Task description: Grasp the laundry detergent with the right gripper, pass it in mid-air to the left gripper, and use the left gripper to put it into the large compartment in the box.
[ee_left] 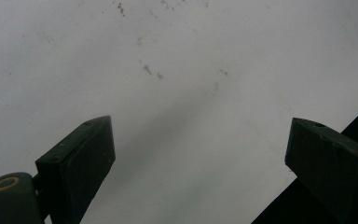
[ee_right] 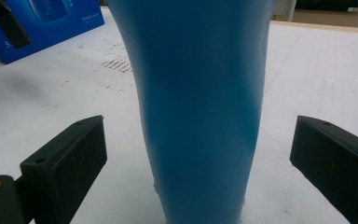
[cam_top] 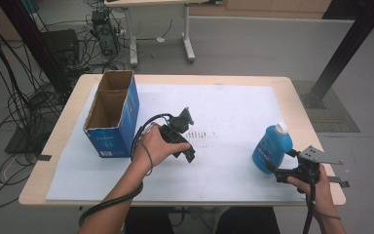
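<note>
Grey floor (cam_top: 253, 44), tangled cables (cam_top: 9, 97), desk legs (cam_top: 187, 34) behind.

blue bottle (ee_right: 198, 107) between spread right tongs (ee_right: 198, 154)

The left gripper (cam_top: 187, 139) points downward, its jaws spread wide with nothing between them. The right gripper (cam_top: 278, 171) lies level, jaws wide apart and touching nothing.

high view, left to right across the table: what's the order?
Open blue cardboard box → left gripper, held over the white mat → blue bottle with white cap → right gripper, just right of the bottle's base.
</note>
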